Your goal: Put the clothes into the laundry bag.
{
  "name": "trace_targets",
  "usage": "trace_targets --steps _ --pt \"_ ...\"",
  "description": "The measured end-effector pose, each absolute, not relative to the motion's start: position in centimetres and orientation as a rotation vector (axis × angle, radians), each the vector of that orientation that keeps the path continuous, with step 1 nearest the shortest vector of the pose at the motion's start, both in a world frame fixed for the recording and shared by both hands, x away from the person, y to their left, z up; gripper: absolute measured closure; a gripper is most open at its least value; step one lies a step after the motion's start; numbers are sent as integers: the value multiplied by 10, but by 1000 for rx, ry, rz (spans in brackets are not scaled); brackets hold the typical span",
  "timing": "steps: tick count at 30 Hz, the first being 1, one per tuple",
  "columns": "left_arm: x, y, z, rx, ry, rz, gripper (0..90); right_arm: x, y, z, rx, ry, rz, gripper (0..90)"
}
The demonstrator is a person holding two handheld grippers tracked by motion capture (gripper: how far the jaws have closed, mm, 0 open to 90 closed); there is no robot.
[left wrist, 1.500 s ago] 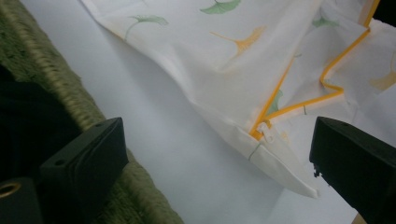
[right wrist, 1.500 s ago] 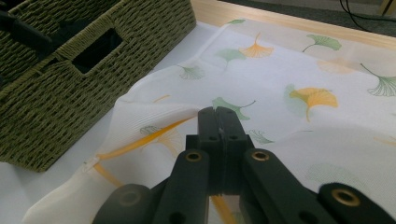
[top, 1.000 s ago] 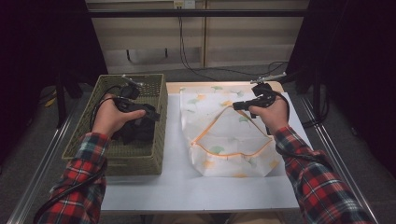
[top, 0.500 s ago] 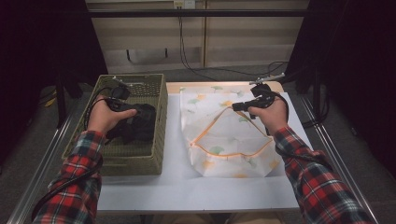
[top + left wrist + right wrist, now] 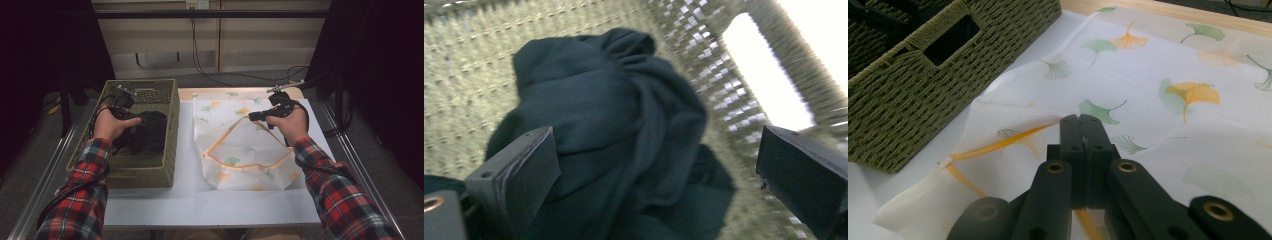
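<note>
A dark crumpled garment (image 5: 150, 132) lies inside the green woven basket (image 5: 170, 125) at the table's left. My left gripper (image 5: 656, 145) is down in the basket just above the garment (image 5: 614, 115), jaws wide open, one on each side of the cloth and not pressing it. A white mesh bag (image 5: 240, 150) with ginkgo-leaf print and an orange rim lies to the right of the basket. My right gripper (image 5: 252, 117) is shut on the bag's orange rim (image 5: 998, 142) and lifts that edge, so the mouth gapes toward the basket.
The basket's wall with its handle hole (image 5: 948, 40) stands close beside the bag (image 5: 1158, 75). White tabletop (image 5: 190, 200) lies bare in front of both. Metal rails run along the table's sides, and cables trail on the floor behind.
My left hand has shifted left and sunk lower into the basket, onto the garment. The right hand and the bag's lifted rim have stayed put.
</note>
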State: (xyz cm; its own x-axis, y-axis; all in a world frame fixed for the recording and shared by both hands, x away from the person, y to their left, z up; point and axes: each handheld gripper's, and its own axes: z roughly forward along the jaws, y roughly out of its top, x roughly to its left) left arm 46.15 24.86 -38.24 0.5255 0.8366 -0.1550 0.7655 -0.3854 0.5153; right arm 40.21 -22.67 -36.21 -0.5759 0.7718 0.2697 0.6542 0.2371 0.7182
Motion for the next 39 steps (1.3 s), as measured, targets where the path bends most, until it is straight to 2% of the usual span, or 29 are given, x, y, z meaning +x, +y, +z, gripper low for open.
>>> trace_targets --steps 5,15,25,39 --pt "466 250 -397 2240 1312 176 16 402 -226 -364 1371 2365 1253 900" --pt "475 251 -416 2282 1318 258 0 402 -226 -367 1367 2371 1250 900" --pt "474 252 -434 2281 1326 212 3 403 -224 -370 1360 2385 1249 900" --pt "452 251 -429 2225 1326 87 26 400 -225 -372 1364 2384 1263 900"
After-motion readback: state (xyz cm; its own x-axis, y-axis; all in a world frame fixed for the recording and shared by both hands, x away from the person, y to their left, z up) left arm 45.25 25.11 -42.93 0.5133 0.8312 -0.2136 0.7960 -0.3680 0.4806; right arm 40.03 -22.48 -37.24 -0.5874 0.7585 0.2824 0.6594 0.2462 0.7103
